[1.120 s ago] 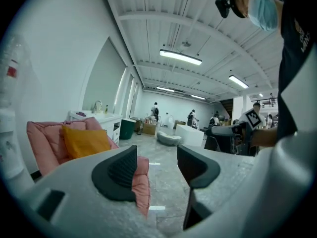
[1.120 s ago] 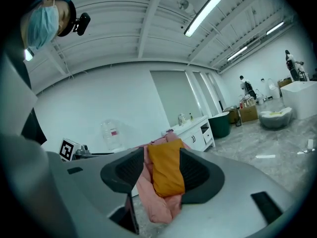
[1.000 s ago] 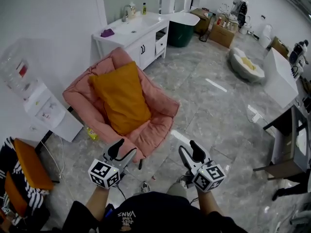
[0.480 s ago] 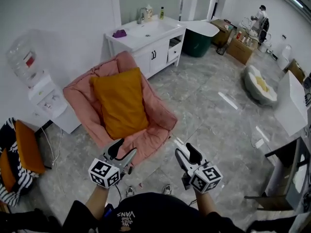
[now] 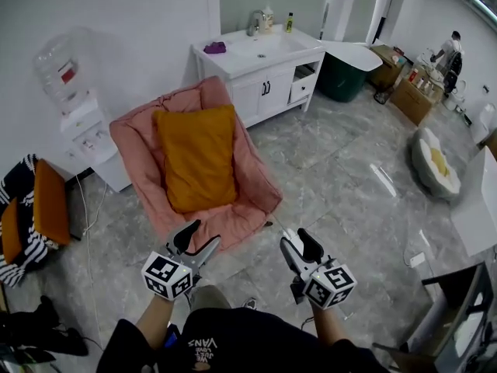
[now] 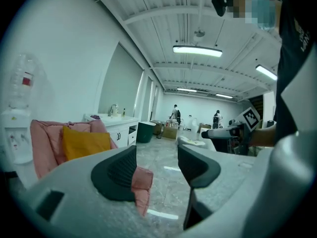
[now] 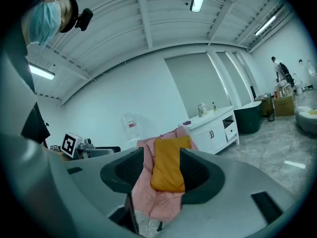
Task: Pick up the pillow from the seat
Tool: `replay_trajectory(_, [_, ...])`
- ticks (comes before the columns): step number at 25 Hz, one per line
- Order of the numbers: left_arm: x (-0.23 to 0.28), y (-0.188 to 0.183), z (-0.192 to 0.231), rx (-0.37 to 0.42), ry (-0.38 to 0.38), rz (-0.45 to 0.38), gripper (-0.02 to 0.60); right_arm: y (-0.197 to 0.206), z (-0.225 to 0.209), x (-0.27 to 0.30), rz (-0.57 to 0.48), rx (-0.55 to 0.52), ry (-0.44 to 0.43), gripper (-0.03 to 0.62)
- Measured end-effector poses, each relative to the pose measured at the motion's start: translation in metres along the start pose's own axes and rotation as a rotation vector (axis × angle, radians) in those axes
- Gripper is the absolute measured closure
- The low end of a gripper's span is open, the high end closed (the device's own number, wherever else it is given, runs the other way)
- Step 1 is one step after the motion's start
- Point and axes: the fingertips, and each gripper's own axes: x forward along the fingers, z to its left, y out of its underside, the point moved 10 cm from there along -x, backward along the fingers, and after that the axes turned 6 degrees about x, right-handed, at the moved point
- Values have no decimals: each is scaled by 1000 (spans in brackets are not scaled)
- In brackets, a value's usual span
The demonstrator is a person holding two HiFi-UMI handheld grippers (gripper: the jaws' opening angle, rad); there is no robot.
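A person held two grey two-jaw tongs out low in front of the body. The left gripper (image 5: 200, 235) and the right gripper (image 5: 295, 237) each had their jaws partly apart and held nothing. Both pointed towards a soft pink padded chair (image 5: 132, 134) close ahead, probably so they could close on the task's thing from either side. That thing, a mustard-orange rectangular fabric pillow (image 5: 196, 156), lay on the seat and leaned against the chair's back, apart from both grippers. The floor (image 5: 342, 185) was glossy grey marble tile. A white vanity cabinet with a sink (image 5: 260, 68) stood just behind the chair, with a white water dispenser (image 5: 81, 127) against the pale wall (image 5: 116, 14).
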Motion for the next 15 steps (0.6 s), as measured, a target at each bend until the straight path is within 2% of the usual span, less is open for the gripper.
replay_trajectory(7, [11, -8, 5, 3, -57, 2, 325, -3, -18, 6, -15, 36, -25, 381])
replay_trajectory(15, [38, -13, 47, -20, -45, -27, 325, -17, -28, 40, -13, 33, 20, 381])
